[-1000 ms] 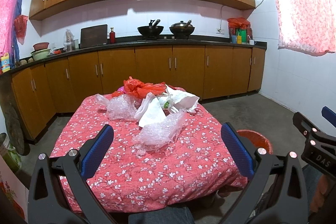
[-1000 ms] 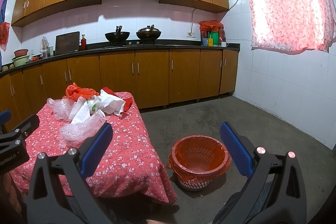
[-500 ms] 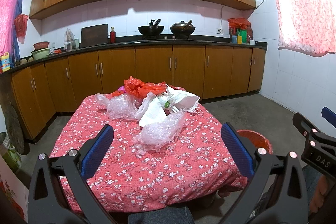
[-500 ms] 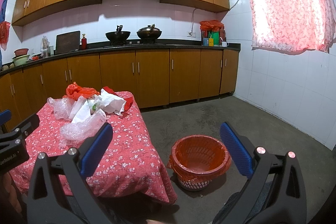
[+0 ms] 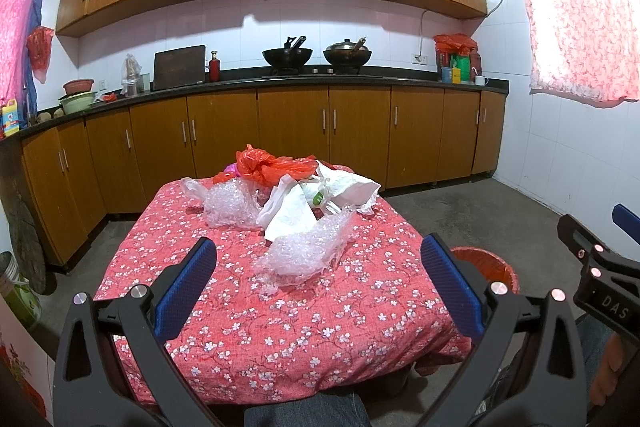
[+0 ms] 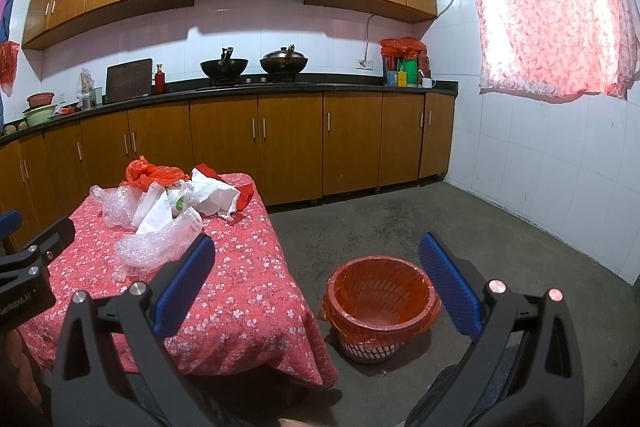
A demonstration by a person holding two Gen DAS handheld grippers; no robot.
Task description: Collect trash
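A pile of trash lies on the table (image 5: 280, 315) with the red flowered cloth: clear bubble wrap (image 5: 304, 253) nearest me, a second bubble wrap (image 5: 230, 205) at the left, white paper and bags (image 5: 292, 213), and a red plastic bag (image 5: 272, 165) at the back. The pile also shows in the right wrist view (image 6: 160, 239). My left gripper (image 5: 318, 277) is open and empty over the table's near part, short of the pile. My right gripper (image 6: 316, 277) is open and empty, held above the floor beside the table. An orange-lined trash basket (image 6: 380, 301) stands on the floor right of the table.
Wooden kitchen cabinets (image 5: 292, 131) and a dark counter with two woks (image 5: 316, 57) run along the back wall. White tiled wall and a curtained window (image 6: 552, 15) are on the right. Grey concrete floor (image 6: 460, 219) lies between the table and the wall.
Both views have drifted very slightly; the grippers stay open and empty, and the trash has not moved.
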